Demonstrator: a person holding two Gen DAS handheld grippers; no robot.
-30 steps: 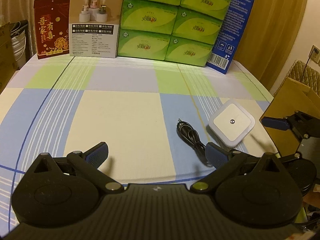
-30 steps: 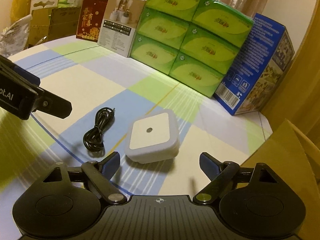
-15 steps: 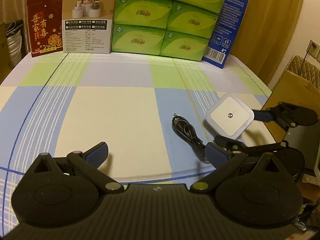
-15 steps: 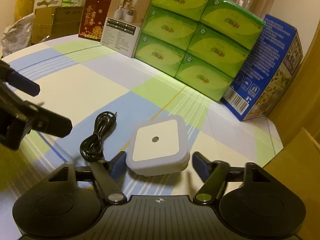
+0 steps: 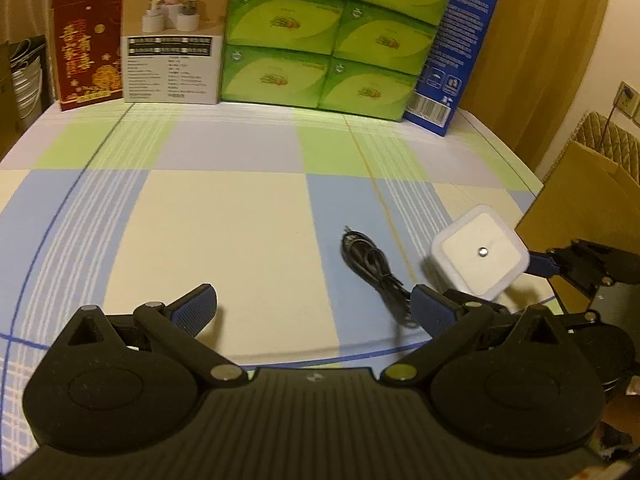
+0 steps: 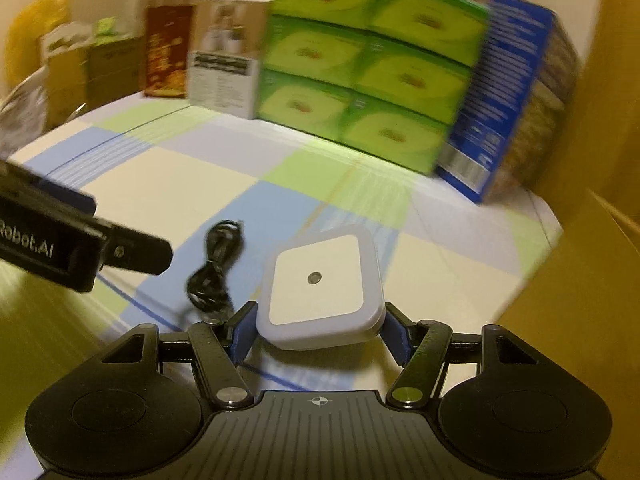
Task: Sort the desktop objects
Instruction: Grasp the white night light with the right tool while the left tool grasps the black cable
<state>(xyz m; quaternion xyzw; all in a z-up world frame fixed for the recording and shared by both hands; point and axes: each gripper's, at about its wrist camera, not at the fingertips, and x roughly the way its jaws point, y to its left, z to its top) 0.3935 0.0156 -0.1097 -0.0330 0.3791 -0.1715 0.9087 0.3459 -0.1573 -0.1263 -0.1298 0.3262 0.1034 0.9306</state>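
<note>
My right gripper (image 6: 318,338) is squeezing the white square light (image 6: 320,284). One blue pad (image 6: 244,334) presses its left side and the other presses its right side. I hold it by the sides because they are flat and the pads can push straight in. The light looks lifted a little off the checked cloth (image 5: 224,232), with its flat white face turned up. It sits at the near right of the table. I think the brown cardboard box (image 6: 576,280) just to its right is where it should go, so I picked this thing first because it is closest to the box.

The black cable (image 5: 372,264) lies bundled on the blue patch, just left of the light and not touching it. I guess it is next.

My left gripper (image 5: 314,304) has its fingers spread wide and holds nothing. It waits low over the near cloth, close to the cable, so it stays out of the way.

The green tissue packs (image 5: 332,36) stand stacked at the far edge.
</note>
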